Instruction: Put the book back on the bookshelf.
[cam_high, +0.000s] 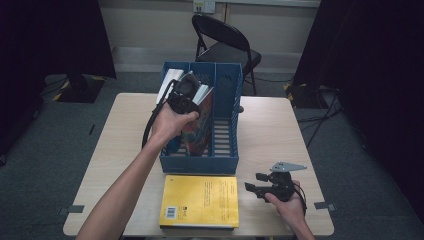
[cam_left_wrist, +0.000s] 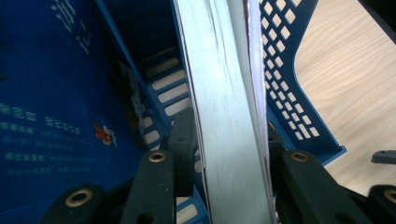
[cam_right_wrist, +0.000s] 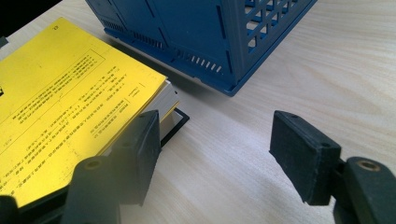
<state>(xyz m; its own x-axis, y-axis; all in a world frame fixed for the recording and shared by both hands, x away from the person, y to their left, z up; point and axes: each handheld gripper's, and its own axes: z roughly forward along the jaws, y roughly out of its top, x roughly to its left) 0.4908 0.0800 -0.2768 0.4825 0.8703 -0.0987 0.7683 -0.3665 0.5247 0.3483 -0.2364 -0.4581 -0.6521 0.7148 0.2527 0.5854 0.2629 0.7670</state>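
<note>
A blue slotted file rack (cam_high: 227, 127) stands mid-table. My left gripper (cam_high: 184, 97) is over its middle slot, shut on a book with a colourful cover (cam_high: 197, 130) that leans inside the rack. In the left gripper view the book's white page edge (cam_left_wrist: 224, 116) runs between the two jaws, with the rack's wall (cam_left_wrist: 289, 93) beside it. A blue book (cam_left_wrist: 46, 107) stands in the neighbouring slot. A yellow book (cam_high: 200, 200) lies flat before the rack. My right gripper (cam_high: 260, 184) rests open beside the yellow book (cam_right_wrist: 65, 107), its left pad (cam_right_wrist: 142, 149) near the book's corner.
A dark folding chair (cam_high: 225, 45) stands behind the table. The wooden tabletop (cam_high: 275, 135) is bare right of the rack. A thin dark book or board (cam_right_wrist: 175, 123) lies under the yellow one. Black curtains flank both sides.
</note>
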